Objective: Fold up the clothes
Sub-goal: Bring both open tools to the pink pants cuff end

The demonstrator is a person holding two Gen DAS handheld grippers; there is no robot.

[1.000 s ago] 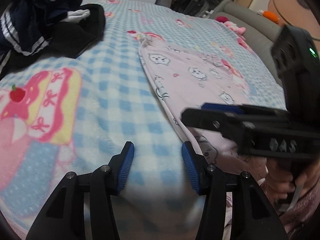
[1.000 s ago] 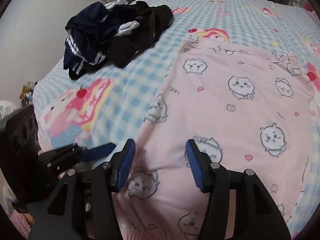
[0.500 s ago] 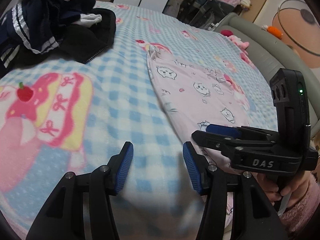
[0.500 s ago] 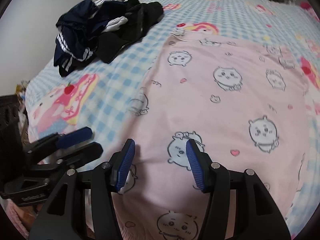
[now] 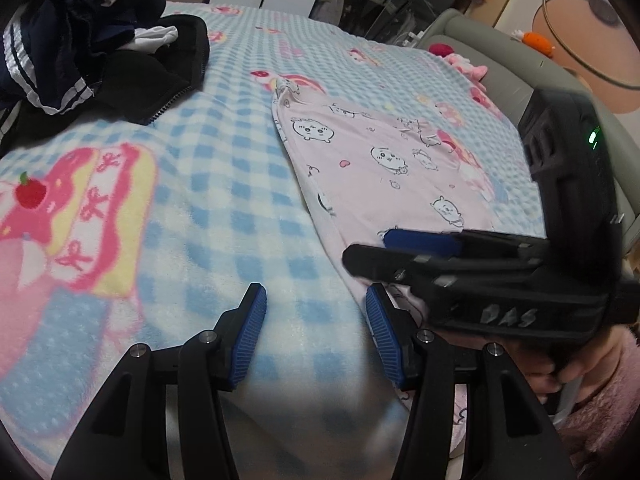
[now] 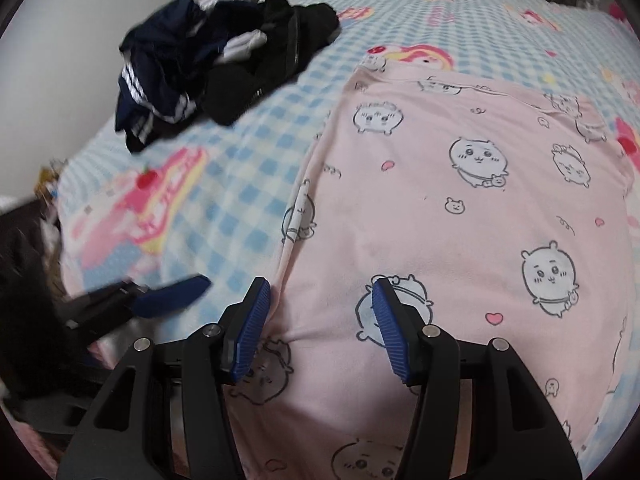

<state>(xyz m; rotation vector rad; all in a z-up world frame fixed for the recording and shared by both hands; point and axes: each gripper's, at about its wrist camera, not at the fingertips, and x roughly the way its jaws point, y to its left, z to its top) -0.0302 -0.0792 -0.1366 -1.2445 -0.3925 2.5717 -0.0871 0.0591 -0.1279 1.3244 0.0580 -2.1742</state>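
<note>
Both grippers, left (image 5: 316, 328) and right (image 6: 320, 320), have their jaws apart, holding nothing. The pink garment (image 6: 460, 208) lies flat, centre-right; dark clothes (image 6: 208, 64) heap upper left.

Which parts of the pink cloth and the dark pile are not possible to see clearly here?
- Pink cloth, right wrist view: near edge hidden behind right gripper.
- Pink cloth, left wrist view: near part covered by the right gripper.
- Dark pile, left wrist view: cut off by the frame edge.
</note>
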